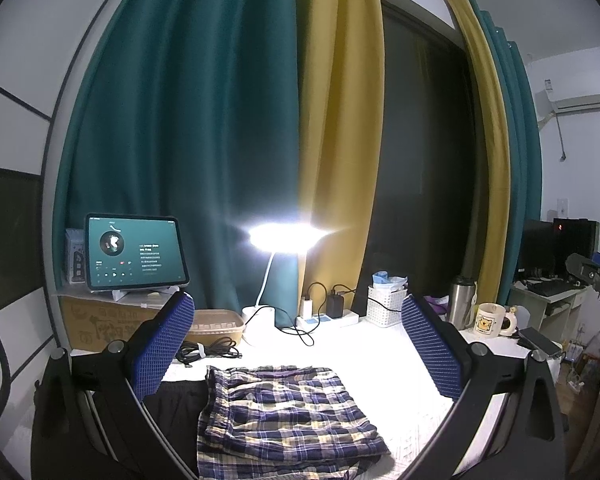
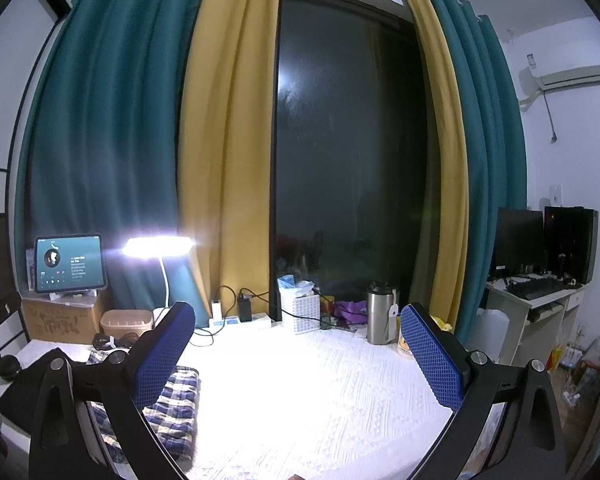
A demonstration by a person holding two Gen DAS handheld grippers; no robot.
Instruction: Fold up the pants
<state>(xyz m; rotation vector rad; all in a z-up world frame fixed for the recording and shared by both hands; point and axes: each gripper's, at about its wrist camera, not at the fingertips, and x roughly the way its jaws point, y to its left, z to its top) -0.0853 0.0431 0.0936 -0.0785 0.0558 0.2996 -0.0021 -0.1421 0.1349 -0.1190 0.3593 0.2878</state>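
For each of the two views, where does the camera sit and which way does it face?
Left wrist: rides the left tool, facing the curtained window over the plaid pants; its blue fingers spread wide, the right tool at the right edge.
Right wrist: rides the right tool, further right, over bare white table cover; the pants lie lower left.
Shared: lamp, tablet, steel flask.
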